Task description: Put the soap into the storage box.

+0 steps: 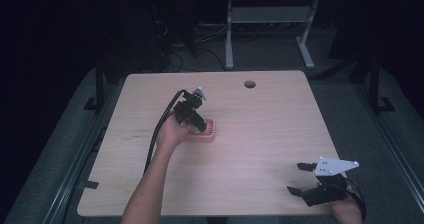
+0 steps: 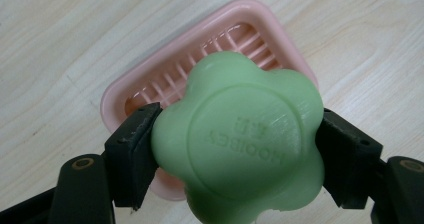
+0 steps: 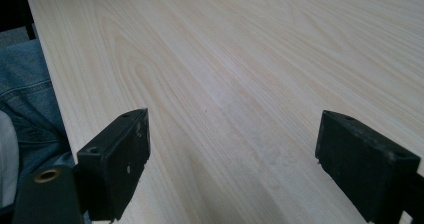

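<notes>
Two jaws of the left gripper [image 2: 235, 159] clamp a green flower-shaped soap [image 2: 240, 144] from both sides in the left gripper view, its embossed face turned to the camera; the high view hides this soap behind the gripper [image 1: 200, 123] and hand. Behind the soap, toward 12 o'clock in that close view, lies the pink slatted soap dish [image 2: 150, 84]; whether the soap touches it I cannot tell. In the high view the dish [image 1: 211, 132] sits near the table's [image 1: 260, 134] middle, slightly toward 9 o'clock. The right gripper [image 1: 299, 179] hovers at the 5 o'clock corner, jaws spread wide, holding nothing; its own view shows bare wood between the jaws [image 3: 230, 149] and denim at 9 o'clock.
</notes>
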The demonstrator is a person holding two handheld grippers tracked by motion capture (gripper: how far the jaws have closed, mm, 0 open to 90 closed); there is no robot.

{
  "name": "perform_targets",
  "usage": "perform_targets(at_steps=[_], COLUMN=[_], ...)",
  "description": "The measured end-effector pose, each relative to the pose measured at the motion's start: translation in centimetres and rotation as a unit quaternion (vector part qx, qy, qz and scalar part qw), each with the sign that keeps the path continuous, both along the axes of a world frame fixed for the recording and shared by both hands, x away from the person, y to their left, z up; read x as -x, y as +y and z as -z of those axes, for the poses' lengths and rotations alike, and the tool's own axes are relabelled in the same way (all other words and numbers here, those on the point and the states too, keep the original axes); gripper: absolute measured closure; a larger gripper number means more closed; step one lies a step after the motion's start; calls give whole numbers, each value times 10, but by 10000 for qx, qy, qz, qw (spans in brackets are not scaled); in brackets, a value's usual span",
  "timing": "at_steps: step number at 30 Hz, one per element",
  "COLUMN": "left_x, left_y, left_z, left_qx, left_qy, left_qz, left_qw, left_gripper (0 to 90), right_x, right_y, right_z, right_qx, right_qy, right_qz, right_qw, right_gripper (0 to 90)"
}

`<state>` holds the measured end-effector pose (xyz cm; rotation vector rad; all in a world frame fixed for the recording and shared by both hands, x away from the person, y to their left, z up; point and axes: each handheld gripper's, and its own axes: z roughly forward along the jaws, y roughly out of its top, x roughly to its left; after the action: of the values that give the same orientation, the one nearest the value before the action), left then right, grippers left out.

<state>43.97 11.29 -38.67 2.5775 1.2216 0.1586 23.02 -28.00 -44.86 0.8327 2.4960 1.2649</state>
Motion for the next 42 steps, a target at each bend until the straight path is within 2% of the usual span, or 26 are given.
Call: perform_targets(at_steps=[2,9,14,18,29,42], left_x=[-2,-8,-12,-13,-19,-21], left_y=[-1,-2,-4,-5,-3,-3], left_z=[0,5,10,14,25,31], left_qx=[-39,77,28,124,121,97], left_qy=[20,50,97,151,224,271], left_qz=[28,-68,-77,-141,-328,-371], left_qw=[10000,9999,9999,9997,9991,9989], left_gripper=[267,267,267,267,267,266], right_x=[0,0,0,0,0,0], right_y=[0,0,0,0,0,0], right_z=[0,0,0,0,0,0], right_qx=[1,10,7,0,1,-4], right_qy=[-1,0,-3,-5,-1,-9], right_qz=[0,-5,-3,-3,-4,-6], right_qw=[10000,10000,10000,10000,10000,10000], right_gripper=[138,138,138,138,138,138])
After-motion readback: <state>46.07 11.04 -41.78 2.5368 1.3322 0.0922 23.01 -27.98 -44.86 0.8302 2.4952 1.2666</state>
